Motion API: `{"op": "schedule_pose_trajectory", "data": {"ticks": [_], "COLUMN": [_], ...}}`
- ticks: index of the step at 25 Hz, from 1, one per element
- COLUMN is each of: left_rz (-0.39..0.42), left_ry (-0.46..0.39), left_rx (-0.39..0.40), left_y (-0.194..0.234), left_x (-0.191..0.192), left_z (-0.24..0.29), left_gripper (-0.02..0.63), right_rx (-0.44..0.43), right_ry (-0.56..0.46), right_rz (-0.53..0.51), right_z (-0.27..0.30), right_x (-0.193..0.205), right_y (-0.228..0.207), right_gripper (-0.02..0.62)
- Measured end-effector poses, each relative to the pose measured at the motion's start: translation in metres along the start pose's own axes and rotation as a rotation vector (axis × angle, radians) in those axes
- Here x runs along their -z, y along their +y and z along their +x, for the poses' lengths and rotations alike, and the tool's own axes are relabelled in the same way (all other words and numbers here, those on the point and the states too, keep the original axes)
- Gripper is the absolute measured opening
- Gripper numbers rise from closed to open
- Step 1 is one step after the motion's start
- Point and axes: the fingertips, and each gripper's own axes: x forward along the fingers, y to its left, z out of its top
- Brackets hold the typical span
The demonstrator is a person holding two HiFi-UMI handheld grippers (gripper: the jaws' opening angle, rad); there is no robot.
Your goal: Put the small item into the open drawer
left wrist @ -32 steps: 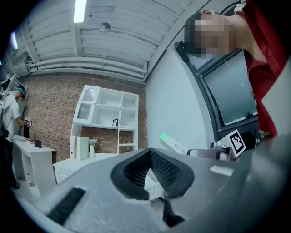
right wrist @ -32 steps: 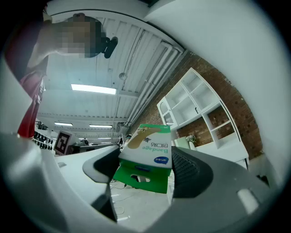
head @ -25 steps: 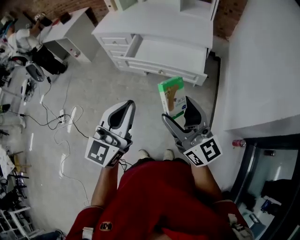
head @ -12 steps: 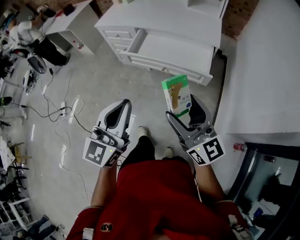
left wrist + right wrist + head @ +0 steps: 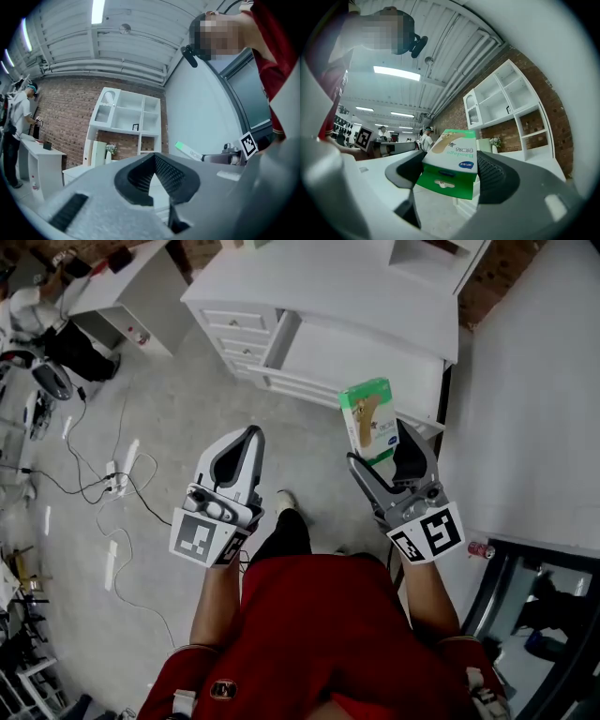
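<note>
A green-and-white bandage box [image 5: 367, 416] stands upright in my right gripper [image 5: 382, 454], which is shut on its lower end. In the right gripper view the box [image 5: 452, 161] fills the gap between the dark pads. The box hovers over the floor, just short of the front of the wide open drawer [image 5: 361, 357] of a white dresser [image 5: 319, 277]. My left gripper [image 5: 246, 442] is held level to the left, shut with nothing in it; its pads [image 5: 164, 176] meet in the left gripper view. From there the box [image 5: 188, 150] shows edge-on at the right.
A white panel [image 5: 534, 399] runs along the right side, with a red can [image 5: 479, 549] at its foot. Cables and a power strip [image 5: 112, 482] lie on the floor at left. A white desk [image 5: 122, 282] stands at the far left. A person [image 5: 14, 122] stands by it.
The dresser and its open drawer have come closer in view. My right gripper has carried the box up toward the drawer front. The left gripper has kept alongside, still shut.
</note>
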Motion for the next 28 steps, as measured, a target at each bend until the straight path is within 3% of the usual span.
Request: {"op": "schedule_pose_trajectory", "data": {"ticks": [13,21,28], "left_rz": [-0.072,-0.063,-0.052], "left_ry": [0.010,0.035,0.081], "left_rx": [0.112,0.125,0.024], "left_y": [0.168,0.179,0.210], "left_x": [0.011,0.030,0.037], "left_z": [0.079,0.107,0.153], "left_gripper": [0.002,0.002,0.002], "right_rx": [0.118,0.116,0.051], "right_ry": [0.152,0.272,0.409], "right_rz": [-0.121,-0.138,-0.095], "right_z": [0.173,0.194,0.238], "right_x": [0.039,0.082,0.145], "right_y": [-0.070,-0.116,-0.179], "right_gripper": [0.365,0.365,0.365]}}
